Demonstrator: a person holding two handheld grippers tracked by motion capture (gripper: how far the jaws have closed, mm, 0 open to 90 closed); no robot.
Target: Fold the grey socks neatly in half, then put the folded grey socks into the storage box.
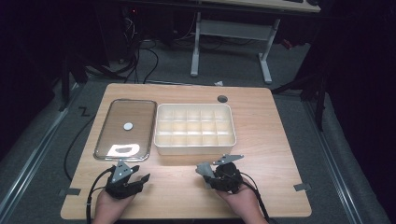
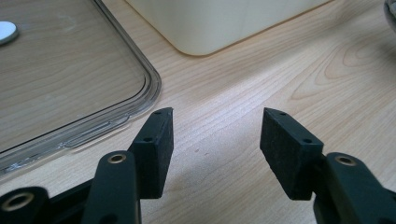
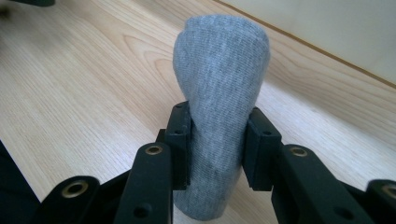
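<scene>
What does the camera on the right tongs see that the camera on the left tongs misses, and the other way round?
The right gripper view shows a rolled grey sock pinched between the right tongs. The left gripper view shows the left tongs open over bare wood, with the corner of a clear lid beside them. Both show the wooden table and part of the cream box wall.

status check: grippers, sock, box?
Right gripper shut on grey rolled sock. Left gripper open, holding nothing, near clear lid. Divided box open, nothing in the way.
</scene>
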